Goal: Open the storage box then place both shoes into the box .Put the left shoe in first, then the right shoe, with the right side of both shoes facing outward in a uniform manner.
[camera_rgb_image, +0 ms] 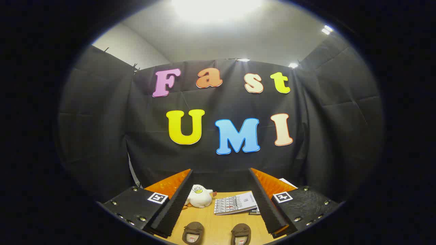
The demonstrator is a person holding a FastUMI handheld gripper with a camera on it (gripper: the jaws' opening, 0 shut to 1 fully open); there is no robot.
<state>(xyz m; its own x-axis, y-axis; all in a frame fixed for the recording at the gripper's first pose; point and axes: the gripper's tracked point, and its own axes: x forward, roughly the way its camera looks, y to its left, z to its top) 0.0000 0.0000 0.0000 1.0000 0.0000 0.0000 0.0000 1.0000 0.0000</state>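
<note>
Holding my gripper [220,204] high with fingers spread wide, gripping nothing, I see two brown shoes [193,233] [240,234] on the wooden table [218,221] below, a white duck plush [200,196] and booklet [235,203] beyond.

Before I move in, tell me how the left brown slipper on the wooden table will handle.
The left brown slipper, low between the open gripper fingers, looks plush, so it will probably squash rather than resist. It seems light and may slide on the smooth wooden table. Its flat sole should keep it from rolling.
</note>
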